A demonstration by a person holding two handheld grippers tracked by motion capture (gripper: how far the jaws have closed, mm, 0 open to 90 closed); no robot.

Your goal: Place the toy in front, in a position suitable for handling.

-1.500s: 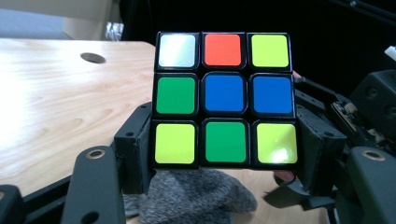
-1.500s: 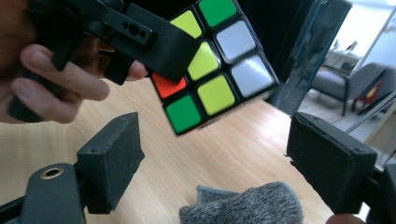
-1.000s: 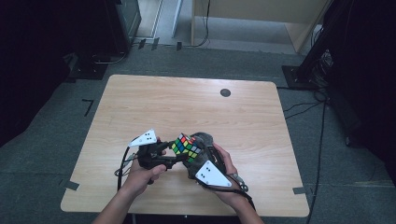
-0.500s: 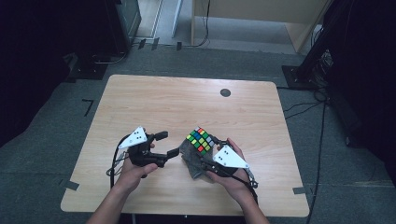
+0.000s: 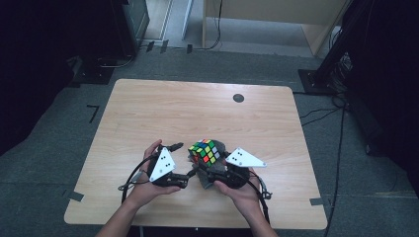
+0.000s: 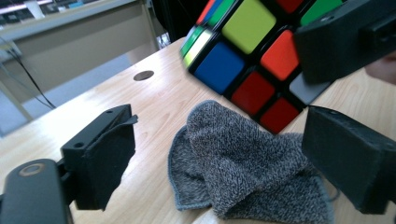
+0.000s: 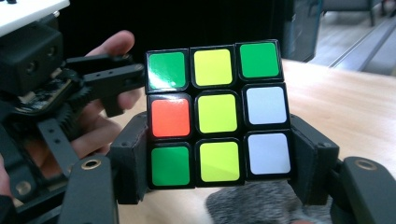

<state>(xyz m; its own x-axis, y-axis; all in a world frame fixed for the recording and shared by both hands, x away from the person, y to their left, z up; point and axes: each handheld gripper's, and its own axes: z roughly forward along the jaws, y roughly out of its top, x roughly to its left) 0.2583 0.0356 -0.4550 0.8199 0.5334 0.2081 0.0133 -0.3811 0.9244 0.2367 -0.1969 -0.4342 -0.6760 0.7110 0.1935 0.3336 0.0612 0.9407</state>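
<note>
The puzzle cube (image 5: 205, 151) sits clamped in the right gripper (image 5: 213, 167), lifted off the table (image 5: 173, 108) and hanging just above the grey knitted cloth (image 5: 207, 177). In the right gripper view the two black jaws press on the cube's (image 7: 216, 113) lower side faces, so the cube stands up between them with a face of green, yellow, orange and white stickers turned to the camera, and a corner of the cloth (image 7: 252, 205) shows beneath it. The left gripper (image 5: 179, 160) lies just beside the cube on its left, apart from it; its jaws have just been opening and stand wide with nothing gripped. In the left gripper view the cube (image 6: 252, 60) hangs above and beyond the jaws, and the cloth (image 6: 243, 163) lies crumpled on the table under the cube, between the two pads
</note>
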